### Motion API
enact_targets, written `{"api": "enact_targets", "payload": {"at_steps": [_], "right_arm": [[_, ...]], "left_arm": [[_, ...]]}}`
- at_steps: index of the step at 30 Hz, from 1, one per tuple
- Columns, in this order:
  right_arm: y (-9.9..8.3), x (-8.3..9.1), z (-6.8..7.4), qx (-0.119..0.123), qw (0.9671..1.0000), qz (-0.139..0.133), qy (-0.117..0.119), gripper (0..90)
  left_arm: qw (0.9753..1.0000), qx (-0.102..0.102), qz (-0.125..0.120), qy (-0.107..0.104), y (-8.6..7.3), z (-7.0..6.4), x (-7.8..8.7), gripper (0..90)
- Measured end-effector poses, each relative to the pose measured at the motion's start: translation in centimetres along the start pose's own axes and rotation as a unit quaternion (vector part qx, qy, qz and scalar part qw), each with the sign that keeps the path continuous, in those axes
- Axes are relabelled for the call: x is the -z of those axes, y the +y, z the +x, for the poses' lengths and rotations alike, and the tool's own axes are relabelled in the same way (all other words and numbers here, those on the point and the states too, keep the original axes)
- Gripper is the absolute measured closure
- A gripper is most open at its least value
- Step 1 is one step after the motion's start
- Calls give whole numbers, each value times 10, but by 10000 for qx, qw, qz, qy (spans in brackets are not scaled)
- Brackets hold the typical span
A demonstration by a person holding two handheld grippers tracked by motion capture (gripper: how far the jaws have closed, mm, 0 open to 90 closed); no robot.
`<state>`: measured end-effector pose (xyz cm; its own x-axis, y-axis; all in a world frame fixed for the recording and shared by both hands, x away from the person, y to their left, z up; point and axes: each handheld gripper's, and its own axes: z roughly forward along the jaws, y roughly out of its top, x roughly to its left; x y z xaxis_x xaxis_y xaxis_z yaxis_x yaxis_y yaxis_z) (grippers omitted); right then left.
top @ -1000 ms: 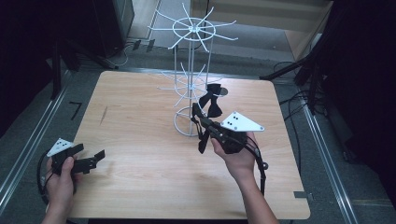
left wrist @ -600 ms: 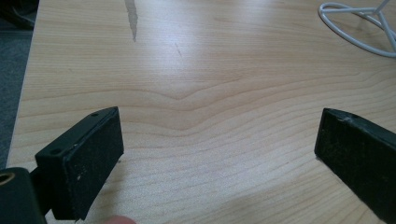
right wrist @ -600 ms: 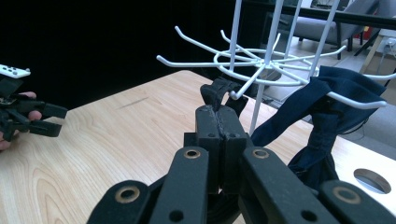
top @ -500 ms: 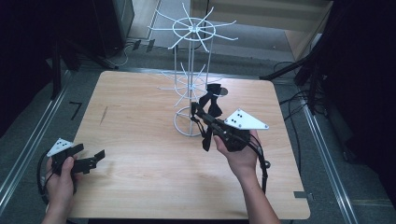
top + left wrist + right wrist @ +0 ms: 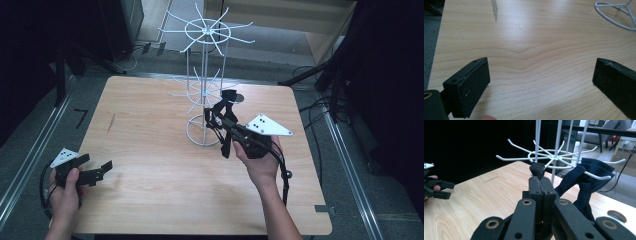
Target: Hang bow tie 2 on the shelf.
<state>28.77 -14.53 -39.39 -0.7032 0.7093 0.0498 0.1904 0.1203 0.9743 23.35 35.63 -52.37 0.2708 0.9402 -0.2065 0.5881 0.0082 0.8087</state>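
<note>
Drifting slightly toward the person across the last second, the right gripper (image 5: 214, 119) remains clenched on a fold of the dark cloth (image 5: 584, 182) beside the white wire rack (image 5: 205, 90). 1 lower-tier hook (image 5: 599, 176) passes through the cloth, so the hanging appears nearly complete, release pending. The cloth lies just beyond and to the right of the jaw tips. The left gripper (image 5: 102, 169) rests released, unmoved, over the table (image 5: 150, 125).

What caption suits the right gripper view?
Right gripper shut on dark fabric, beside a navy cloth draped on the white wire rack.
</note>
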Motion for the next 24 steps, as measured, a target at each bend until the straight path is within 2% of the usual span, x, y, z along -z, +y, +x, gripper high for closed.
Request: {"api": "enact_targets", "payload": {"at_steps": [9, 18, 24], "right_arm": [[-4, -9, -7, -150, 9998, 32, -84, 900], [-7, -23, -12, -248, 9994, 154, -185, 900], [-10, -34, -14, -395, 9985, 275, -274, 900]], "left_arm": [[10000, 3, 7, -3, 0, 0, 0, 16], [10000, -1, 12, -19, 0, 0, 0, 16], [10000, 12, 8, -24, 0, 1, 0, 16]]}}
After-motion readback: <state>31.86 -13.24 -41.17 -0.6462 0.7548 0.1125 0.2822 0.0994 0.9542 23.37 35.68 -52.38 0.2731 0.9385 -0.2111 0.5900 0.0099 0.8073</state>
